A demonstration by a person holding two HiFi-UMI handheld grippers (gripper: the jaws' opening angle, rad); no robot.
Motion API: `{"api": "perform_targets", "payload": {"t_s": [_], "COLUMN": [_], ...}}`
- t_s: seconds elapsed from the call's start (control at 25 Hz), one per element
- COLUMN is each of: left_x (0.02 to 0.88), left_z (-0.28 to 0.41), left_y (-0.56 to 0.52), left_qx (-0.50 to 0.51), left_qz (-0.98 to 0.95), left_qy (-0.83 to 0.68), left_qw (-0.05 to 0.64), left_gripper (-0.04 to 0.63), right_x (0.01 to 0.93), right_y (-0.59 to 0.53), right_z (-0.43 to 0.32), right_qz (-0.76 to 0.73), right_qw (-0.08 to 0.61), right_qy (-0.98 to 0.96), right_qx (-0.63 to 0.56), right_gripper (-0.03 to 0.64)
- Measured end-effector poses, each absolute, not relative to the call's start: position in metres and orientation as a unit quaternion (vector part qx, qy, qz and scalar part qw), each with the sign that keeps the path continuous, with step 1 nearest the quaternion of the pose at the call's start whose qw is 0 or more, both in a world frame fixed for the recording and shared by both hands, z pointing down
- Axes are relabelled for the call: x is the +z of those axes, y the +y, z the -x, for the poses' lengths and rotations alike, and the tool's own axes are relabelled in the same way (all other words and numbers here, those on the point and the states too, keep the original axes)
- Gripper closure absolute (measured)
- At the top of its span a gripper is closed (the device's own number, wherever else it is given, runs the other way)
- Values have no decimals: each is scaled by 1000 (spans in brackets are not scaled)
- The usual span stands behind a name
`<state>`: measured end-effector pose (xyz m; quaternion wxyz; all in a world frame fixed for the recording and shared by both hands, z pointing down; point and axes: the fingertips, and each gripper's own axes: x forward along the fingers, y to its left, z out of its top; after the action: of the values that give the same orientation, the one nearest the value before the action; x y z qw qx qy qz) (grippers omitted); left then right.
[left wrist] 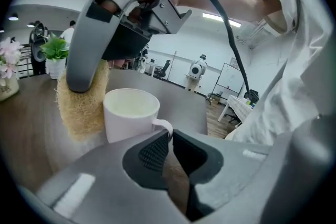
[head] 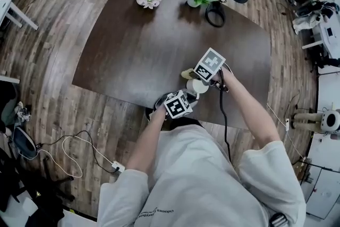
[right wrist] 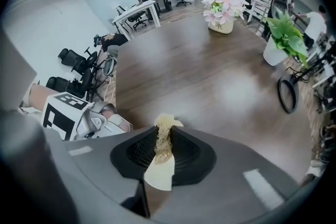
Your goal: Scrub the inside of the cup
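Clamped shut on the thin handle (left wrist: 163, 126) of the white cup (left wrist: 131, 113) with the left gripper (left wrist: 169, 136), gripping that loop only. Pinched shut on a coarse scrub pad (right wrist: 167, 124) with the right gripper (right wrist: 164, 138), a short tuft poking past the fingertips. From the left gripper view: hanging just beside the cup's outer wall, not inside yet. Upright, mouth open, nothing visible in it. Held near the front edge of the table (head: 133, 45), close to the body. Cannot tell whether resting or lifted.

Judged risks:
- Could swivel round the handle once pushed sideways, being held at one narrow point.
- Could catch the rim going in, then tip or yank free.
- Could bunch up or slip out of the jaws if dragged hard against the inner wall.
- Could knock hard fingertips on ceramic if driven too deep.
- So near the edge, would likely fall off if released.
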<state>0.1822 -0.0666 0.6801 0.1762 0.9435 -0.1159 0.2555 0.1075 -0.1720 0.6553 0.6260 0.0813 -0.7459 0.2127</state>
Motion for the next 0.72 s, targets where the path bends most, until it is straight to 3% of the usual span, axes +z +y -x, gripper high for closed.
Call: {"api": "perform_targets", "payload": {"t_s": [0.36,0.48,0.72], "left_x": [685,688,688], "left_z": [-140,-126,-120], "left_y": [-96,-107,-111], "left_qx": [245,237,213], "left_qz": [-906,-885,-876], "left_qy": [-286,-338,-363], "left_qw": [195,216,236], "left_gripper": [563,595,595], "right_x": [670,672,677], "right_y": [-161,-155,-141], "right_z": [-103,-106,-107], "right_qz": [-59,-54,-39], "right_qw": [664,674,686], "right_qy": [-718,-709,-698], "right_qx": [201,201,201], "right_gripper": [526,526,526]}}
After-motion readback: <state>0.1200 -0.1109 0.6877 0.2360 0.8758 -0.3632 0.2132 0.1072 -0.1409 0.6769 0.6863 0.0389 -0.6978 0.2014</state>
